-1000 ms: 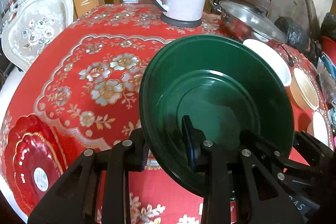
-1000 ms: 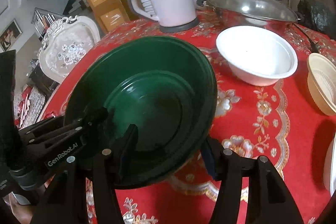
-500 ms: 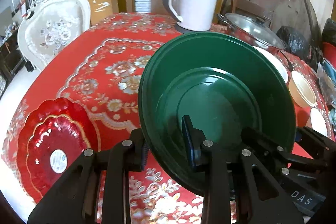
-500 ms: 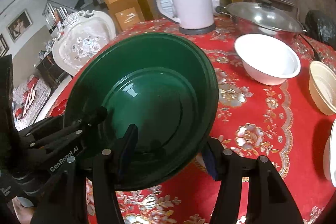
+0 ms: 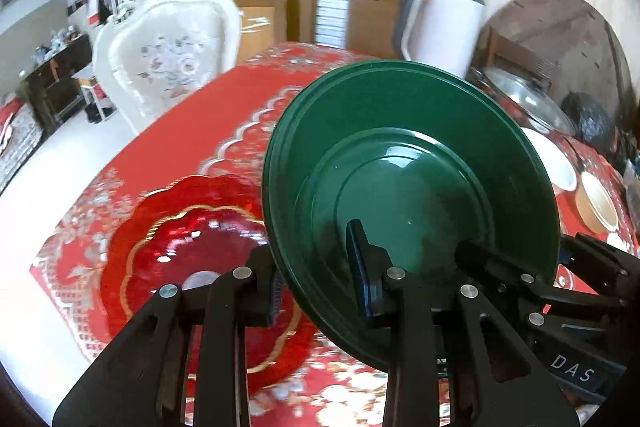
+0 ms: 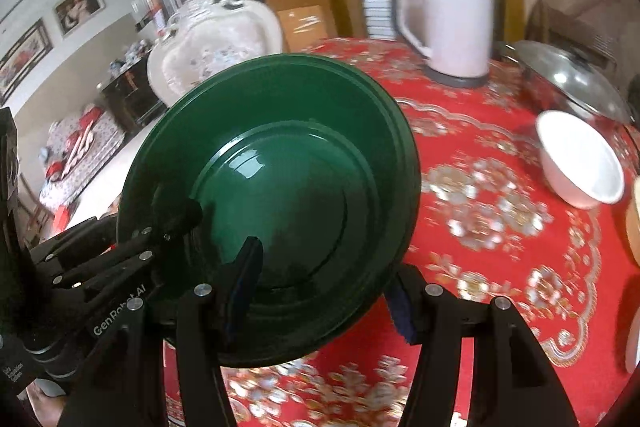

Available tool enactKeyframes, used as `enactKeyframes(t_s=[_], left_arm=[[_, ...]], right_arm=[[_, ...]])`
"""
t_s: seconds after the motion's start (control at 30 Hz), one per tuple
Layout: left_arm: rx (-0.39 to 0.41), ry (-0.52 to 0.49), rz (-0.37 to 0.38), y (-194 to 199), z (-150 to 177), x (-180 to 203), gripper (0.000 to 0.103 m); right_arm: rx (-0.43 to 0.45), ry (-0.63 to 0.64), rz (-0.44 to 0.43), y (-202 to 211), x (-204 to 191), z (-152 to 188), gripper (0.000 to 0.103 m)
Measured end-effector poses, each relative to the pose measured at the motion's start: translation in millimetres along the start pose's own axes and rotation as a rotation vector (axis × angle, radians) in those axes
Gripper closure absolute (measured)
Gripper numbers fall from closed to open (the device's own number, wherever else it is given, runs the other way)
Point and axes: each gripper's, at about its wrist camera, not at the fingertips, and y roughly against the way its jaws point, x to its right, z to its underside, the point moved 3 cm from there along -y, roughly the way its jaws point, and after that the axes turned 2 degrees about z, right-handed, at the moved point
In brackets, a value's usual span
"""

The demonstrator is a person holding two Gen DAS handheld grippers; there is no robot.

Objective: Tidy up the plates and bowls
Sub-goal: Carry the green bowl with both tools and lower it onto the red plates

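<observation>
A dark green bowl (image 5: pixel 408 195) is held in the air between both grippers, tilted; it also shows in the right wrist view (image 6: pixel 276 203). My left gripper (image 5: pixel 316 279) is shut on its left rim, one finger inside and one outside. My right gripper (image 6: pixel 324 291) is shut on its right rim the same way. A stack of red scalloped plates (image 5: pixel 184 247) lies on the red tablecloth just below and left of the bowl. A white bowl (image 6: pixel 580 159) and a beige bowl (image 5: pixel 600 207) sit at the right.
A white kettle (image 6: pixel 448 15) stands at the back of the table beside a steel pot with a glass lid (image 6: pixel 568 79). A white carved chair (image 5: pixel 168 51) stands beyond the table's left edge (image 5: pixel 80 187).
Both grippers have carried the green bowl left and up across the table. The red plates, before at the far left, now lie right under the bowl's left side.
</observation>
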Motion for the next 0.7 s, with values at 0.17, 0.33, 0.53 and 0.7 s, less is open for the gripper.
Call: enactKeyframes(t_s=[0.17, 0.33, 0.53, 0.7], left_arm=[[0.016, 0.046, -0.043, 7, 2, -33, 0.075], [0.029, 0.079, -0.079, 13, 6, -60, 0.075], [0.026, 0.105, -0.110, 15, 14, -83, 0.075], [-0.006, 0.136, -0.123, 6, 23, -100, 0.075]], right_arm=[[-0.008, 0.066, -0.025, -14, -28, -8, 0.044], [-0.028, 0.117, -0.049, -31, -52, -14, 0.044], [-0.055, 0.162, -0.067, -44, -73, -12, 0.044], [-0.086, 0.191, -0.078, -56, -89, -7, 0.044]])
